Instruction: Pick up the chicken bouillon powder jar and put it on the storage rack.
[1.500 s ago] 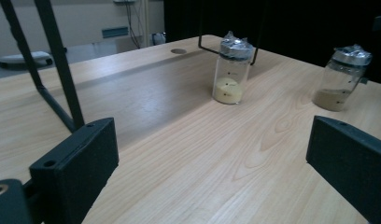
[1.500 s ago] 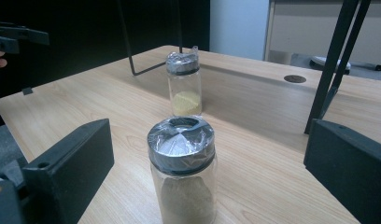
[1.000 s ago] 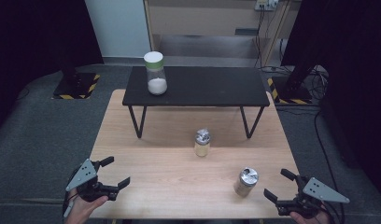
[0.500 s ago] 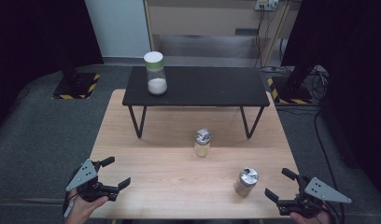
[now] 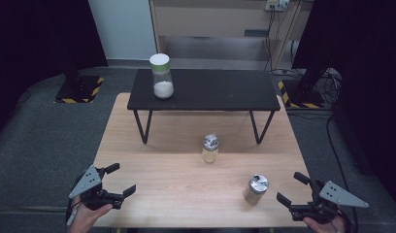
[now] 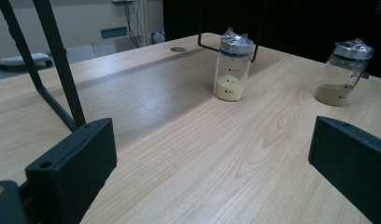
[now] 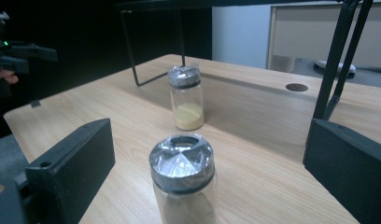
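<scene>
While the nearer jar (image 5: 255, 189) stands upright near the table's (image 5: 162, 184) front right edge, just ahead of my right tongs (image 5: 297, 190), I have those jaws spread wide with nothing between them. My left tongs (image 5: 119, 180) hover at the front left corner, equally wide and empty. A second jar (image 5: 210, 148) stands mid-table, and a white-lidded jar (image 5: 162, 75) sits on the black stand (image 5: 220, 92) behind.

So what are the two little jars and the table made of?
The near jar and the far jar look like clear glass or plastic, since the powder shows through; which one is hard to tell. Their tops seem wrapped in shiny, crinkled film or foil. The table looks like pale wood with a matte finish, with visible grain lines.
</scene>
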Available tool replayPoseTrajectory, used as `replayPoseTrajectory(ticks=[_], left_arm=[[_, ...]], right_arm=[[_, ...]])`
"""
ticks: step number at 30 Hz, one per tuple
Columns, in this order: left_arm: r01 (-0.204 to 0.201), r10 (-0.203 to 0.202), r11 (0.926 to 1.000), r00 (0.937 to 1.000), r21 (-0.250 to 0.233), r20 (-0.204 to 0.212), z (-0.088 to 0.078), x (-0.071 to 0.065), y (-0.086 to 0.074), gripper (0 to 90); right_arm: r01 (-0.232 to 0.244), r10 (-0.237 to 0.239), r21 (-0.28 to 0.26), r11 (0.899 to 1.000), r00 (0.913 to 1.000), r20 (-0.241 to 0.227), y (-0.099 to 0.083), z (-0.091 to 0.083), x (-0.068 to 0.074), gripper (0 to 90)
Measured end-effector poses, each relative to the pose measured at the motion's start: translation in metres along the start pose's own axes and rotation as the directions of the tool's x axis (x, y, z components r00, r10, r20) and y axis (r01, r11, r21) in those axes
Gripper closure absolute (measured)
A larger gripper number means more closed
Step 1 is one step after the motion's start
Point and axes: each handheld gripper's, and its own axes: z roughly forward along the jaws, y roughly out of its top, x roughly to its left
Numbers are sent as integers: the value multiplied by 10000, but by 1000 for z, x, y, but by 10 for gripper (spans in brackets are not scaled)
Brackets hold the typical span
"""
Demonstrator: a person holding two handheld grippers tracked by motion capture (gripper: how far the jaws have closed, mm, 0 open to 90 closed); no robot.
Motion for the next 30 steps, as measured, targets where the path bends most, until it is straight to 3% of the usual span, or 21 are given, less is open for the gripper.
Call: replayPoseTrajectory(ticks=[18,30], left_arm=[[9,-9,10000,10000,-1,69,1,1,0,2],[33,-33,10000,10000,11,70,1,1,0,2]], right_arm=[[342,-341,65,9994,9993,-164,26,10,-2,34],[603,-597,128,9981,9972,-450,52,29,-12,34]])
